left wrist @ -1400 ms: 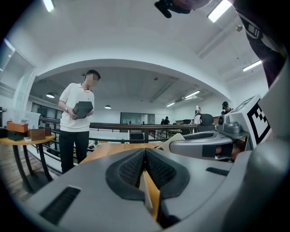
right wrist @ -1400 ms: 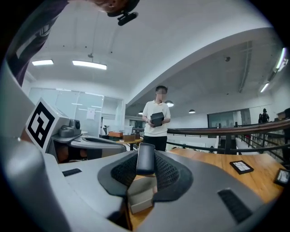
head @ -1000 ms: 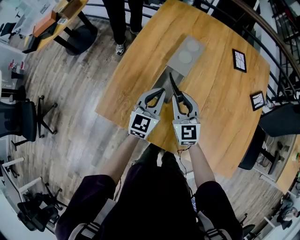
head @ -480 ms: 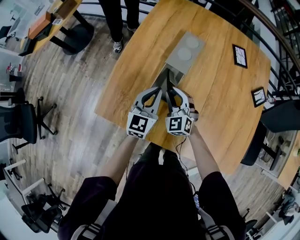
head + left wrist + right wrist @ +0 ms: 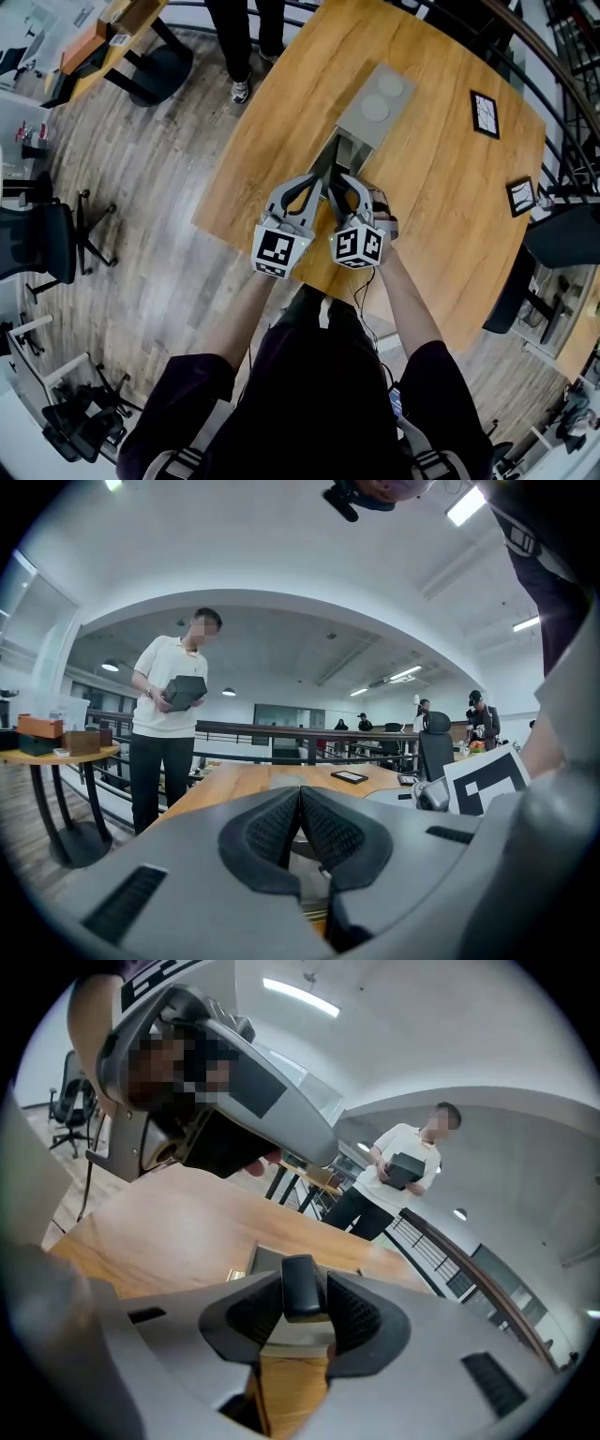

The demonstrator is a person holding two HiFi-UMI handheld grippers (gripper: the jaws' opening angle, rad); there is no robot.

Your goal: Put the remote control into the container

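A: Start close in. What are the two sets of fingers doing?

B: The left gripper (image 5: 300,794) is clenched on nothing, fingers pressed tip to tip, idle beside the other. The right gripper (image 5: 302,1305) is grasping the remote (image 5: 300,1283) by its near end. Its fingers have just been easing apart, yet the pads look to be on both sides of it.

A: So the remote is off the counter?

B: Its held end is. It stands on edge between the fingers and runs forward toward the container (image 5: 356,155) just ahead. From the head view its far end seems to reach over the container's near rim, though I can't tell whether it touches inside.

A: How far along, then?

B: Late, I'd say. Pickup and carry look done. What's left is to lower the remote fully in, let go and draw back.

A: Anything beyond?

B: A grey panel (image 5: 377,101) with two round marks lies against the container's far end. Then there is bare counter (image 5: 441,206), with a framed card (image 5: 485,112) near its edge. Past it a person (image 5: 173,724) stands holding a dark box.
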